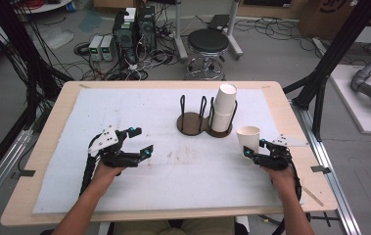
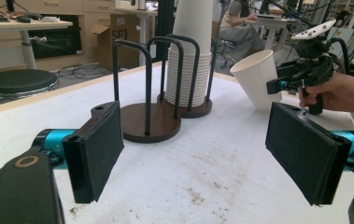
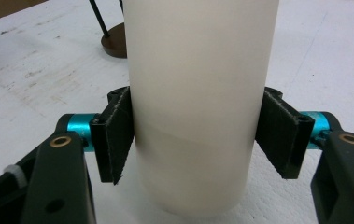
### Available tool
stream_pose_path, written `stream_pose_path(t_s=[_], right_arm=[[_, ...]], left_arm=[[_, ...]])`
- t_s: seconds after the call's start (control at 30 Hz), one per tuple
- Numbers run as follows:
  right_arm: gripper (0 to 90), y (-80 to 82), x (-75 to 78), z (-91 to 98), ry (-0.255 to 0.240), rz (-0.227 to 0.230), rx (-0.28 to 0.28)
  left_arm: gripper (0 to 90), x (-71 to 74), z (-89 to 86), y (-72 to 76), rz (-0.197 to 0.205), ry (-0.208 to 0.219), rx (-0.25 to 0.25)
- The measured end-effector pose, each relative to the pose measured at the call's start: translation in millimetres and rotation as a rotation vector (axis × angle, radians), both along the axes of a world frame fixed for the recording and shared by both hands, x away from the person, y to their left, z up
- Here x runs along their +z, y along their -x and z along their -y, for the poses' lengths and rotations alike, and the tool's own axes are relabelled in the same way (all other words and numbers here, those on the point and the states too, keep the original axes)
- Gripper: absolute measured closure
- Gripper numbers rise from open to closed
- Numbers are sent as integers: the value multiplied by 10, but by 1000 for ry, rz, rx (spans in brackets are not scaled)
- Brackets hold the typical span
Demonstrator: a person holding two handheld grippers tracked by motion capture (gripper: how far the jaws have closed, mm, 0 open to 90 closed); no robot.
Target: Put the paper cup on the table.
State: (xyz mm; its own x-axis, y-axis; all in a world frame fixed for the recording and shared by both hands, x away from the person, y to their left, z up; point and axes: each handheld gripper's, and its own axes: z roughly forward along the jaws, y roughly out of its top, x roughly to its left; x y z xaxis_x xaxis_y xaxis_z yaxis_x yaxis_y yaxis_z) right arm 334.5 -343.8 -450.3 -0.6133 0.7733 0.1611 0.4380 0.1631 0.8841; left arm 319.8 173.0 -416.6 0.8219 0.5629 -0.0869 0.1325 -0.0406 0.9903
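The right gripper (image 1: 252,148) clamps a single white paper cup (image 1: 248,138) between its pads, the cup's base on or just over the white mat (image 1: 173,166); which, I cannot tell. Just beyond it stands a dark wire cup rack (image 1: 200,120), its right bay holding a stack of cups (image 1: 223,107), its left bay vacant. Well apart on the mat, the left gripper (image 1: 141,141) holds its jaws wide apart with nothing between them.

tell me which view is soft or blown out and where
Right gripper view: the paper cup sits so close between the tongs that it looks soft and washed out near the top. Left gripper view: pads sharp, background benches mildly blurred. High view: even light, slightly soft, faint shadows under the cup rack.
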Motion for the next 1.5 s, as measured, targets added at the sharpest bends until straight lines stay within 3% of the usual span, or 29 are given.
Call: stream_pose_path(t_s=[0.2,0.33,0.77,0.93,1.03,1.27,1.5], right_arm=[[339,-4,3,-53,71,-22,14],[341,21,13,0,69,-45,12],[321,185,46,103,166,-60,73],[291,210,65,137,135,-51,77],[192,227,66,149,119,-42,55],[191,293,108,197,112,-33,59],[191,482,203,272,97,3,29]], left_arm=[[191,4,-19,-6,2,2,6],[191,4,-33,-8,2,1,10],[192,6,-89,-36,-8,2,34],[192,6,-104,-41,-14,-9,44],[191,4,-114,-47,-24,-7,55],[171,17,-155,-61,-41,4,71],[171,23,-187,-70,-49,11,81]])
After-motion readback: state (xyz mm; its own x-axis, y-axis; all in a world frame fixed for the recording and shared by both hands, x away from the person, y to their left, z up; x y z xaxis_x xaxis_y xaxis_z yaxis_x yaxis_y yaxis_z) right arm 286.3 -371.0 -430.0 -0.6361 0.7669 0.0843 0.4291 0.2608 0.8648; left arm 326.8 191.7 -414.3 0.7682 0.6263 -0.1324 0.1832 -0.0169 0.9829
